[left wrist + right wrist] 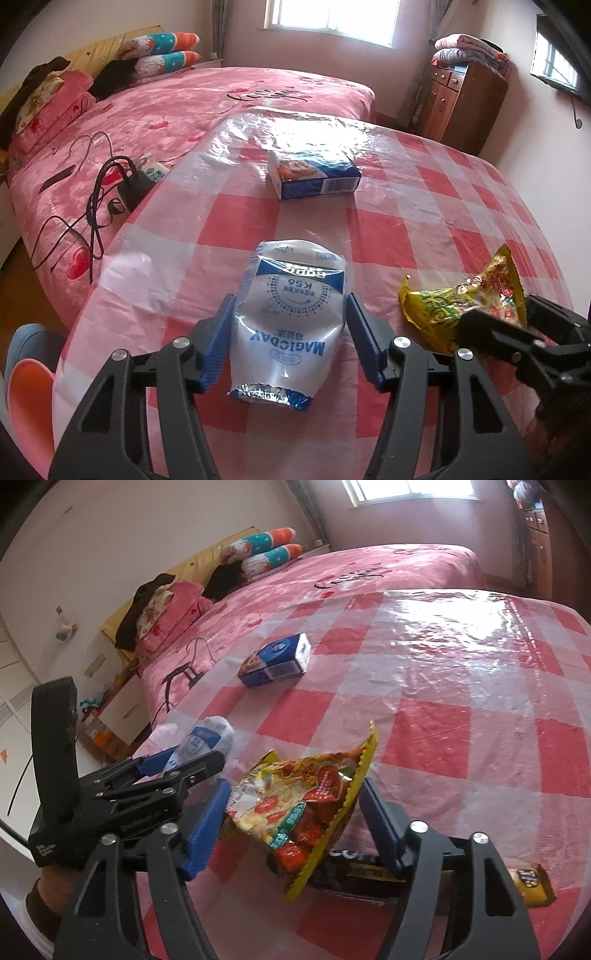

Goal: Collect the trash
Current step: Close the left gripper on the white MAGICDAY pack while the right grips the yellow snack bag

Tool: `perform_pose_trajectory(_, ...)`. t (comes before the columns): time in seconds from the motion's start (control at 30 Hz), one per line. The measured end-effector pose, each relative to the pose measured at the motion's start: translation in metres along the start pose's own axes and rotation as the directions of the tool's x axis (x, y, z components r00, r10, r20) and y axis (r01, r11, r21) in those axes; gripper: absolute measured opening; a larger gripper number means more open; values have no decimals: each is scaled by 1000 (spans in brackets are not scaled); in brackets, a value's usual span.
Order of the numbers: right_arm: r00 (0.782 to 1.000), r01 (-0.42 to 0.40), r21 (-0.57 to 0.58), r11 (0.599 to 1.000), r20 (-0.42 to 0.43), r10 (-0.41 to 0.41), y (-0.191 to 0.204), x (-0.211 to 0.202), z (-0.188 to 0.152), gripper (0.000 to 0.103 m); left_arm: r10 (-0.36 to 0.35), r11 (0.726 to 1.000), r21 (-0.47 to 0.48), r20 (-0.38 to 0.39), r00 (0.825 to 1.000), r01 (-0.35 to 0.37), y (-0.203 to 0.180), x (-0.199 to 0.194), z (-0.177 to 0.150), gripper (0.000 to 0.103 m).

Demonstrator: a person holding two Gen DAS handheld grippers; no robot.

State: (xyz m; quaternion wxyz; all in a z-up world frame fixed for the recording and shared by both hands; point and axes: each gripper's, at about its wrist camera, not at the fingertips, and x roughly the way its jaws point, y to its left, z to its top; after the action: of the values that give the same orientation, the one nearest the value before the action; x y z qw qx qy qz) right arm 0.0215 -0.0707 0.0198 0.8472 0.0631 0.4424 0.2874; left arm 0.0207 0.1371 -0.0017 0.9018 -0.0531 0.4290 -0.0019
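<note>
A white and blue foil pouch (291, 317) lies on the pink checked plastic tablecloth (424, 206). My left gripper (290, 299) is shut on it, its blue pads pinching in the pouch's sides. From the right wrist view this gripper (177, 764) and the pouch (210, 738) sit at the left. My right gripper (295, 786) is shut on a crumpled yellow and red snack bag (314, 801), which stands up between the pads. That bag (465, 295) and the right gripper (517, 325) are just right of the pouch. A blue and white carton (314, 173) (275, 659) lies farther back on the cloth.
A dark and yellow wrapper (532, 882) lies under the right gripper near the table's front. A pink bed (184, 103) with black cables and a charger (129, 184) borders the table on the left. A brown cabinet (461, 99) stands at the back right.
</note>
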Motion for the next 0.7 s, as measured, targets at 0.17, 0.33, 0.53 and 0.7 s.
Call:
perform_pose_trajectory(0.17,1000,-16,15,1000,6,16,-3,-1,1,56,-13,1000,-9,3,1000,13,1,-2,-2,60)
perform_pose_trajectory(0.33,1000,-21,18,1000,17,20,-3,-4,-1,55,-30,999,-17,3,1000,30,2,-6,-6,60)
perform_pose_trajectory(0.53,999,-27,23,999,39,26,-3,-9,-3,53,-46,999,-29,7,999,47,3,-13,-13,60)
perform_pose_trajectory(0.7,997,-20,10,1000,68,20,0,-15,-4,48,-60,998,-23,15,998,60,4,-23,-19,60)
